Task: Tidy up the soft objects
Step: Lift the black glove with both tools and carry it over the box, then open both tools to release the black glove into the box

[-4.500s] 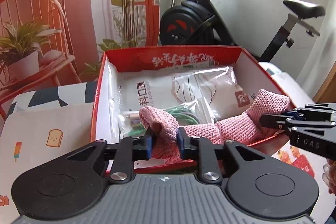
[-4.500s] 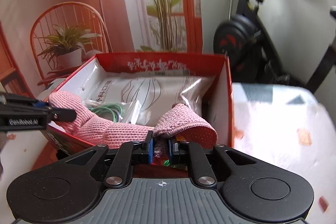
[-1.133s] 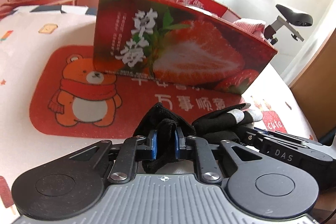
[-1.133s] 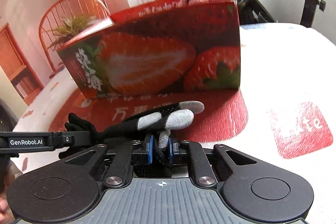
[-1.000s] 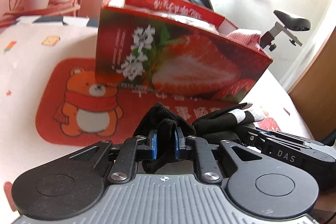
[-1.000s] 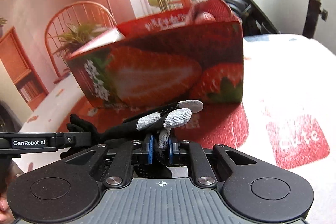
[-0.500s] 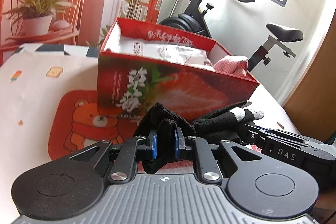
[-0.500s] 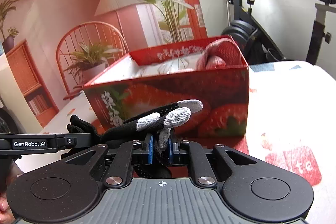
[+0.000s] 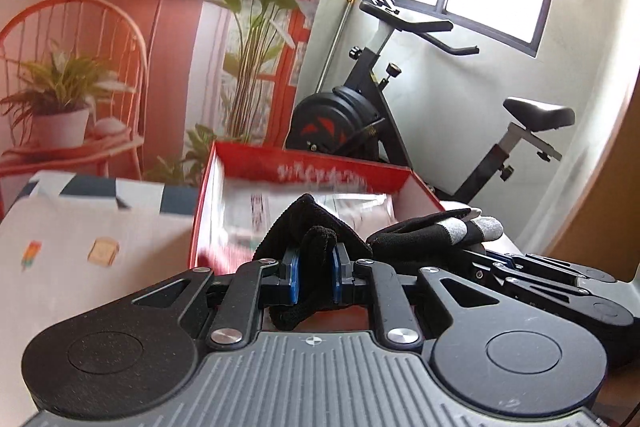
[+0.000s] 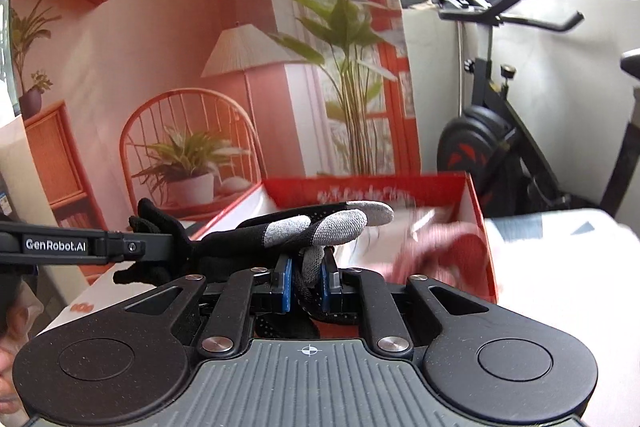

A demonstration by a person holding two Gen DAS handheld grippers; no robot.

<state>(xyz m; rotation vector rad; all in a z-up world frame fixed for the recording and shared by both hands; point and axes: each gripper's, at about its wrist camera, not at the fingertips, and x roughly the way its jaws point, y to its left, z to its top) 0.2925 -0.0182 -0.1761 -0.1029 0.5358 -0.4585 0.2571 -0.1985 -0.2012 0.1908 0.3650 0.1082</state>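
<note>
Over patterned tablecloth (image 9: 80, 267) and red box (image 9: 304, 163): limp, light black glove (image 9: 416, 239), pinched at cuff by left gripper (image 9: 314, 273), at fingers by right gripper (image 10: 306, 281).

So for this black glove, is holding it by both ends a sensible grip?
Probably yes. The black glove is limp, so the left gripper pinching the cuff and the right gripper pinching a grey-tipped finger, each from its own end, keep it stretched flat.

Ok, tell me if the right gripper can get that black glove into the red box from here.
Probably yes: the red box is open-topped just ahead, and the black glove, which both grippers hold, hangs above its rim.
</note>
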